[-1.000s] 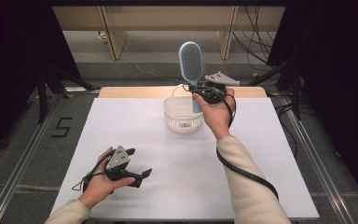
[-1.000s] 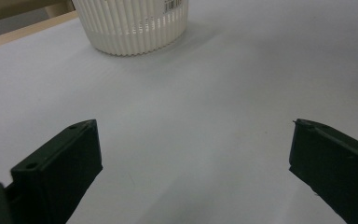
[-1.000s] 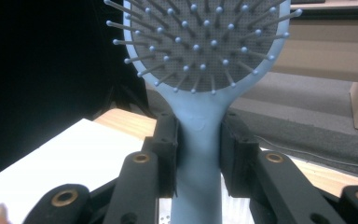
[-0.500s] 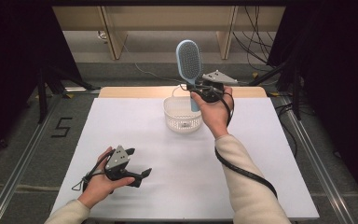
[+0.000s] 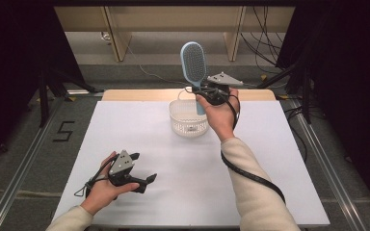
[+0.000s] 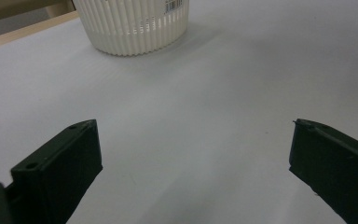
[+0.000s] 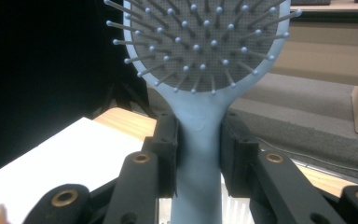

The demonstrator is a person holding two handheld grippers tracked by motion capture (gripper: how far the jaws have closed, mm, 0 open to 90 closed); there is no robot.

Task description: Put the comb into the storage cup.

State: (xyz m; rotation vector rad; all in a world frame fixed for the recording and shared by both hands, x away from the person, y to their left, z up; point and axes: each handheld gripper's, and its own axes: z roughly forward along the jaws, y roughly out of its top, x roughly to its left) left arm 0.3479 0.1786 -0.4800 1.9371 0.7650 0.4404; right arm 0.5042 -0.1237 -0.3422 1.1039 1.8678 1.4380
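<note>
High view: R tool [image 5: 206, 91] raised, clamping hairbrush [image 5: 193, 61] upright.

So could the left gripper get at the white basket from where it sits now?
Probably yes. The left gripper rests open and empty near the table's front, with bare white surface between it and the basket. The right gripper holds the hairbrush above the basket's far side.

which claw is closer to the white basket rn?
Right. The right claw hangs over the white basket at its far rim, shut on the blue hairbrush. The left claw rests open near the table's front-left, well short of the basket.
</note>
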